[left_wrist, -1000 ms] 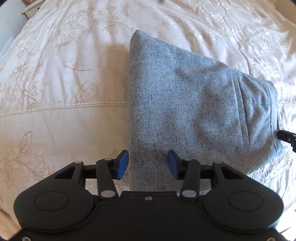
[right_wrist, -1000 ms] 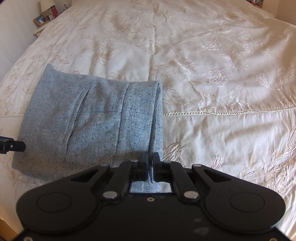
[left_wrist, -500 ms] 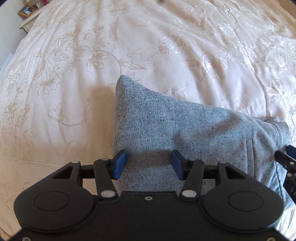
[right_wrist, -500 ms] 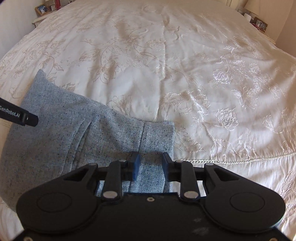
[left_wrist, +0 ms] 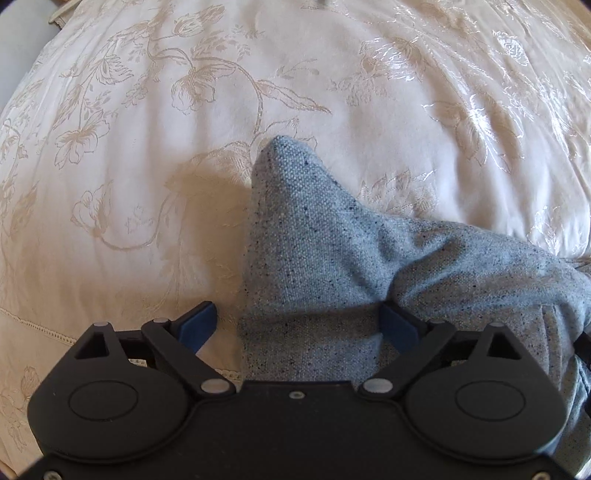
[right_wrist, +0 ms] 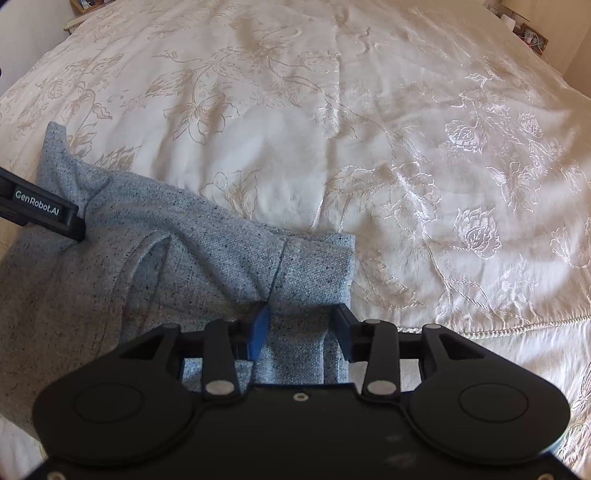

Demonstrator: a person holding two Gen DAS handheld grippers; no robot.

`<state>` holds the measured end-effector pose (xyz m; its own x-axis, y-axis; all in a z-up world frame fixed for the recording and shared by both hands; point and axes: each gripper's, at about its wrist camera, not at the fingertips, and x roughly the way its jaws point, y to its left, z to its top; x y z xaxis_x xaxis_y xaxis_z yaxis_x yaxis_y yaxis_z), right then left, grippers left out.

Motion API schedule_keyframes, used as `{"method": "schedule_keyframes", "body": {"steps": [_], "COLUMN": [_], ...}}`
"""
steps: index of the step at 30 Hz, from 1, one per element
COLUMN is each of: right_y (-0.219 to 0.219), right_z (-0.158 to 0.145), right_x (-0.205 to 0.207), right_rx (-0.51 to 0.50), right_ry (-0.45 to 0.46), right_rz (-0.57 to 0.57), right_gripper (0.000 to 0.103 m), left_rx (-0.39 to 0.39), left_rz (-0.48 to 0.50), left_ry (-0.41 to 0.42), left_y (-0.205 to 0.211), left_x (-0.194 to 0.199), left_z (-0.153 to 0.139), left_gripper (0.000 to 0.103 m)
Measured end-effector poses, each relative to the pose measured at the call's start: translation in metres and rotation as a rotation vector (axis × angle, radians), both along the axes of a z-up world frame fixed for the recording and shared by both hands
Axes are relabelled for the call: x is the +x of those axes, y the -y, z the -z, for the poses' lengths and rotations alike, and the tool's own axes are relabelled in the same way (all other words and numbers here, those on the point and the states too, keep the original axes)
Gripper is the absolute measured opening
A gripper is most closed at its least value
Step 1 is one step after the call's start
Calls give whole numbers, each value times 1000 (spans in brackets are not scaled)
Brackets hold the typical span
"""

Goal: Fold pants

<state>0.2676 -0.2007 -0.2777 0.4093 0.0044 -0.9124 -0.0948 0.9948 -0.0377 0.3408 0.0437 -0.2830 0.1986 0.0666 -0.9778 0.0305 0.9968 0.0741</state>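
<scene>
The folded grey-blue speckled pants (left_wrist: 332,251) lie on the cream bedspread (left_wrist: 147,147). In the left wrist view my left gripper (left_wrist: 299,325) is open wide, its blue pads either side of the pants' left edge, with the far corner bunched up in front. In the right wrist view my right gripper (right_wrist: 301,325) is open around the right edge of the pants (right_wrist: 192,258), near the waistband seam. A finger of the left gripper (right_wrist: 40,212) shows at the left, pressed into the cloth.
The embroidered bedspread (right_wrist: 406,166) stretches far ahead and to the right. A stitched lace seam (right_wrist: 498,325) crosses it near me. A bedside shelf with small items (right_wrist: 528,35) stands at the far right corner.
Both grippers moved forward and down onto the pants. The right gripper went from shut to open. The left gripper opened wider. The pants' far edge bunched up.
</scene>
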Motion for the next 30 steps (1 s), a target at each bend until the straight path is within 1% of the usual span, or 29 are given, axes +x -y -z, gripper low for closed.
{"method": "schedule_keyframes", "body": {"steps": [2, 6, 8, 10, 13, 17, 18, 20, 23, 26, 28, 30], "right_y": [7, 33, 46, 57, 70, 75, 75, 79, 84, 84, 76, 67], "right_z": [-2, -8, -8, -6, -2, 2, 4, 8, 17, 21, 23, 23], "right_x": [-3, -11, -15, -20, -30, -41, -41, -41, -35, -27, -18, -12], "right_rx": [19, 148, 201, 239, 307, 361, 373, 407, 466, 519, 528, 509], "right_ry": [11, 14, 6, -29, -58, -67, -69, -78, -93, -92, -95, -87], "right_rz": [1, 25, 49, 99, 162, 180, 184, 198, 215, 201, 179, 153], "right_gripper": [51, 56, 59, 60, 61, 62, 62, 63, 65, 66, 68, 74], "left_rx": [-28, -100, -121, -128, -140, -173, -187, -206, -209, -208, -209, -206], "left_rz": [-4, -4, 5, 21, 43, 30, 25, 31, 57, 75, 83, 81], "left_ry": [5, 6, -5, -14, -33, -42, -44, -57, -57, -50, -48, -50], "left_y": [-6, -24, -31, -36, -37, -44, -46, -50, -48, -39, -32, -28], "left_x": [-2, -19, -33, -47, -66, -80, -82, -86, -85, -77, -71, -68], "left_z": [-2, -11, -14, -15, -17, -14, -12, -6, 3, 5, 4, 5], "left_gripper": [97, 95, 95, 95, 96, 97, 98, 103, 103, 103, 103, 103]}}
